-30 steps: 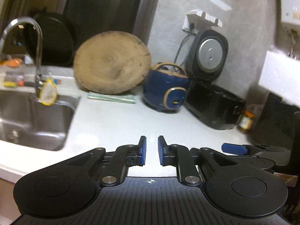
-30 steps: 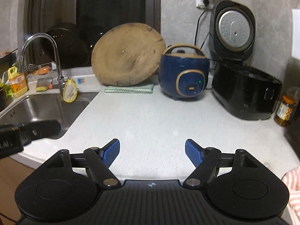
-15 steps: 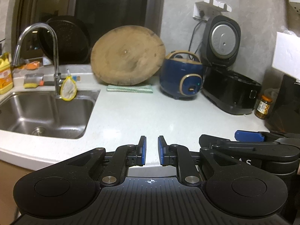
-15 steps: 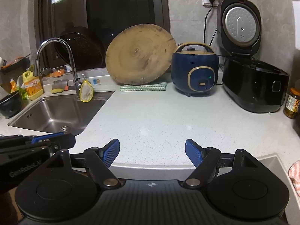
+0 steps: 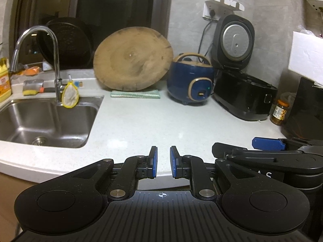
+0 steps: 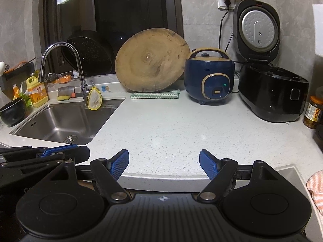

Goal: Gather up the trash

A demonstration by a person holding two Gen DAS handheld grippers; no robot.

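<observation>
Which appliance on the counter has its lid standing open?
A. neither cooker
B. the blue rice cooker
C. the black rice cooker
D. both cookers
C: the black rice cooker has its lid tipped up against the wall with the metal inner plate showing, while the blue rice cooker beside it is closed, handle on top.

left gripper [image 5: 162,162]: black body, ribbed deck | fingers [image 5: 153,162]: blue pads | pivots: silver screws

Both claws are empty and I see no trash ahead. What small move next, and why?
Probably turn the left claw toward the sink: the counter ahead shows no trash, and the only loose clutter sits behind that basin.
</observation>
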